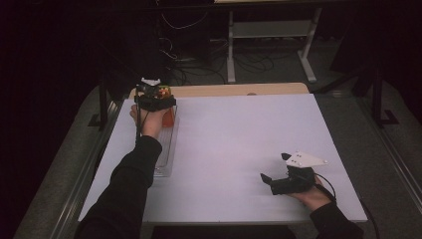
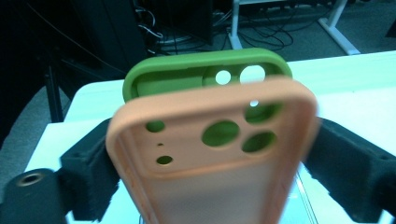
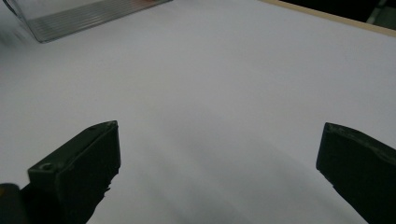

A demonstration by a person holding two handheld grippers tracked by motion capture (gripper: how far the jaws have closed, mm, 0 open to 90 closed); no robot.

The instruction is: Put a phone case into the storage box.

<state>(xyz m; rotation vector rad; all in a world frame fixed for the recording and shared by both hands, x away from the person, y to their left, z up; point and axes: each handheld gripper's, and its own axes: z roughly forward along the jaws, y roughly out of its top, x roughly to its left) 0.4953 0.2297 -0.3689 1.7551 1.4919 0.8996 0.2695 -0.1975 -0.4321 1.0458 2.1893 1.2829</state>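
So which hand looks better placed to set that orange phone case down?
Probably the left: the orange phone case sits between the left gripper jaws, over the clear tray. The right gripper rests open, apart.

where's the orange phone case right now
In the left gripper view the orange phone case stands between the left gripper jaws, just in front of a green phone case, at the table's far-left corner.

The white table [image 1: 239, 149] bears a clear tray [image 1: 166, 149] (left edge).
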